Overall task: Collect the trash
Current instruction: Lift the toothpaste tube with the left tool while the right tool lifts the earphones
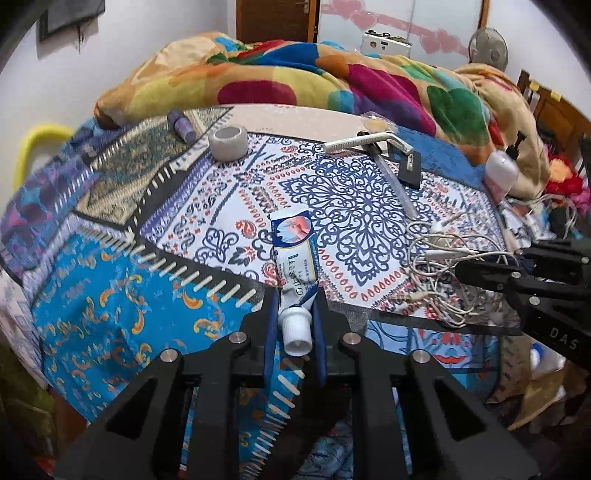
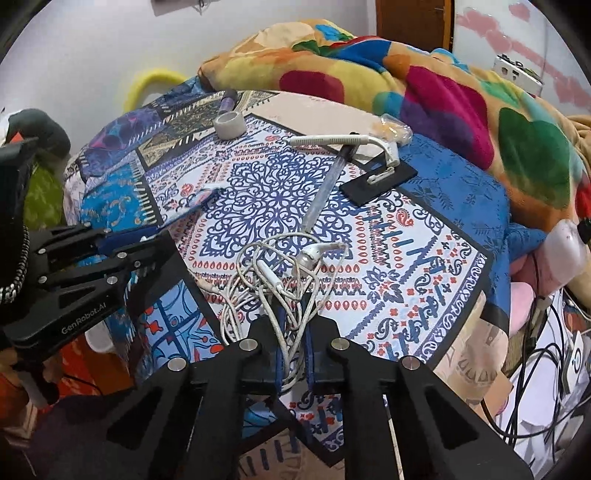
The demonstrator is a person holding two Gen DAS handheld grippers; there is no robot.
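A patterned bedsheet [image 1: 362, 206] in blue, white and red covers the bed across the middle of both views. A bright multicoloured blanket [image 1: 295, 77] lies bunched along the top of the frame. A yellow loop [image 1: 40, 136] shows at the left edge against the white wall [image 1: 122, 44]. A brown wooden door [image 1: 275, 18] stands at top centre. A grey fan [image 1: 487, 46] sits at upper right, with a small white box [image 1: 384, 42] to its left. In the right wrist view, dark cables [image 2: 546, 384] lie tangled at lower right.
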